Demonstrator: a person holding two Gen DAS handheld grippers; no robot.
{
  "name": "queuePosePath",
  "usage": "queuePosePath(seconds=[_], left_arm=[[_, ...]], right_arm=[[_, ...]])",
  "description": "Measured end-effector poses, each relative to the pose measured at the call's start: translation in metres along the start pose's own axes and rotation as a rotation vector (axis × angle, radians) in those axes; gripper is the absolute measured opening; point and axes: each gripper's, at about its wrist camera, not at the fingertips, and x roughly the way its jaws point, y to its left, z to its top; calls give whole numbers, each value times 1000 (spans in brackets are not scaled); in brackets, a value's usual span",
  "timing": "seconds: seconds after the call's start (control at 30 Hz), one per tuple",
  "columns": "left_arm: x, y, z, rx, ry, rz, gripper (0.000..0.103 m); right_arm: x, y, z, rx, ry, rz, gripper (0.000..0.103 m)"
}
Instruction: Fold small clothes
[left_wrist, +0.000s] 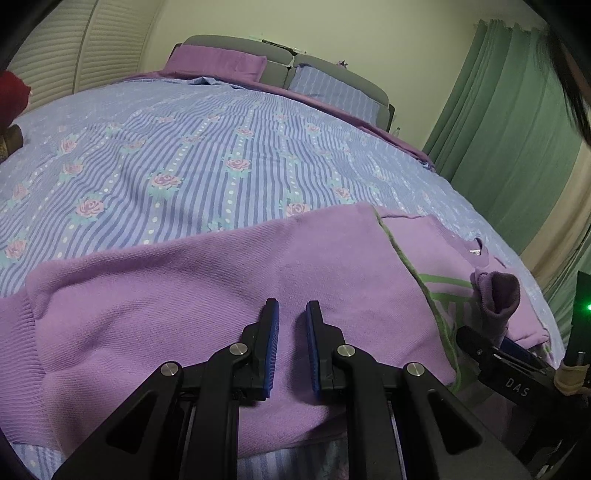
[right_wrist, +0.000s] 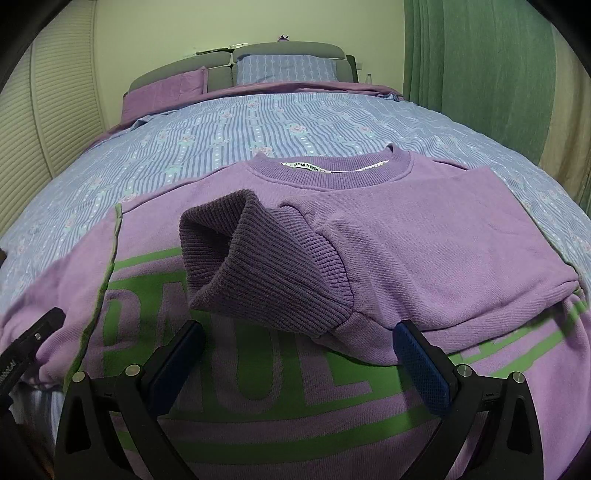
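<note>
The left gripper (left_wrist: 291, 314) had its blue-padded jaws drawn narrow, with nothing between them. It hovered over the folded-over left side of the lilac cotton sweatshirt with green printed lettering (right_wrist: 280, 369); whether the tips touched the cloth could not be told. The right gripper (right_wrist: 295, 332) stood wide, its pads apart on either side of the darker ribbed purple cuff (right_wrist: 258, 258) without pressing it. That cuff, with its sleeve, lay folded across the sweatshirt's chest, below the ribbed collar. The sweatshirt lay near the foot edge of the blue striped, rose-patterned bedspread (left_wrist: 184, 147). Beyond the collar the bedspread ran open up to the pillows; green curtains (left_wrist: 498, 129) hung just beside the bed's right edge.
</note>
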Motion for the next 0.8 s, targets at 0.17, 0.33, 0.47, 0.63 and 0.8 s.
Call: queuePosePath(seconds=[0.17,0.33,0.47,0.63,0.8], left_arm=[[0,-2,0,7,-2,9,15],[1,-1,-1,7,-4,8,15],[2,0,-1,2,-7,1,15],[1,3,-2,-4,-8,-6,15],[1,8,-3,-26,-13,-39,15]], right_arm=[[0,0,0,0,0,0,103],[0,0,0,0,0,0,103],[0,0,0,0,0,0,103],[0,0,0,0,0,0,103],[0,0,0,0,-1,-1,103]])
